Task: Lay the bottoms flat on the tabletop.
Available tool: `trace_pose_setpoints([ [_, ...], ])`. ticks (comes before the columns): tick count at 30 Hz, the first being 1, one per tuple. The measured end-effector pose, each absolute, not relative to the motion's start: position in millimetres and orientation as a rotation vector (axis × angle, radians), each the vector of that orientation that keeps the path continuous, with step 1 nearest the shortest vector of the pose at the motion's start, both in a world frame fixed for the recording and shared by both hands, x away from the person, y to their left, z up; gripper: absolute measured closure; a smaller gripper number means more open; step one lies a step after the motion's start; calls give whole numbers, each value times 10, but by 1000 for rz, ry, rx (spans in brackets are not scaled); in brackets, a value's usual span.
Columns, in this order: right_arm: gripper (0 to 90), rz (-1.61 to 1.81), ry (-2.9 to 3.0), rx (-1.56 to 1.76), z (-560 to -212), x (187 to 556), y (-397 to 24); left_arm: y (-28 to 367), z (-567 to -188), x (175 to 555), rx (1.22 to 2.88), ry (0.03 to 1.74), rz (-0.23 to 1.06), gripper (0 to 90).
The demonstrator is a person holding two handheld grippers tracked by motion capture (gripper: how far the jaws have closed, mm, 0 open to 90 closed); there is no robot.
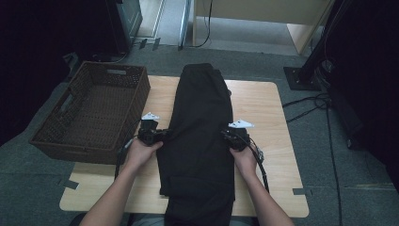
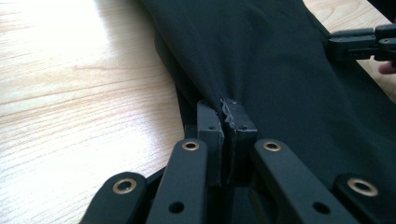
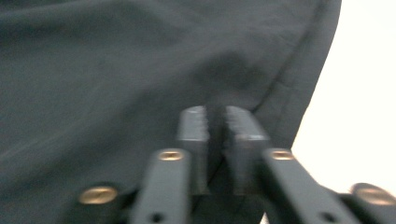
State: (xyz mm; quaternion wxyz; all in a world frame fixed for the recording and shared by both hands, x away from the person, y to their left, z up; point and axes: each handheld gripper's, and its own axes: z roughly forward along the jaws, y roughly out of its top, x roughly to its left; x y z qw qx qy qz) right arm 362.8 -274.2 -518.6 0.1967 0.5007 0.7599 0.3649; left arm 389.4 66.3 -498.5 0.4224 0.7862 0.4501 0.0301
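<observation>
A black folded garment (image 1: 202, 122), likely trousers, lies lengthwise down the middle of the wooden table (image 1: 263, 103). My left gripper (image 1: 157, 134) is at its left edge, and in the left gripper view its pads (image 2: 227, 109) are shut on a pinch of the dark cloth (image 2: 280, 60). My right gripper (image 1: 230, 136) is at the garment's right edge. Its jaws (image 3: 215, 116) are closed together with the fabric (image 3: 116, 70) caught between them. The right gripper (image 2: 362, 44) also appears across the cloth in the left gripper view.
A dark woven basket (image 1: 89, 148) stands at the table's left edge, partly overhanging it. Bare wood (image 2: 70, 93) lies left of the garment and more to its right (image 3: 369, 93). Cables and black stands sit on the floor beyond the table's right side.
</observation>
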Motion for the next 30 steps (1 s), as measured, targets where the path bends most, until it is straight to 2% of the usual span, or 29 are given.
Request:
trace_pose_setpoints([
  [11, 895, 1055, 2122, 1437, -4913, 3543, -2974, 679, -4973, 3877, 1985, 1136, 76, 845],
  [21, 893, 1015, 2163, 1468, -5113, 3468, -2987, 669, -5033, 3858, 2016, 1143, 69, 858],
  [30, 891, 1026, 2169, 1459, -5153, 3423, -2993, 668, -5064, 3811, 2046, 1142, 63, 867],
])
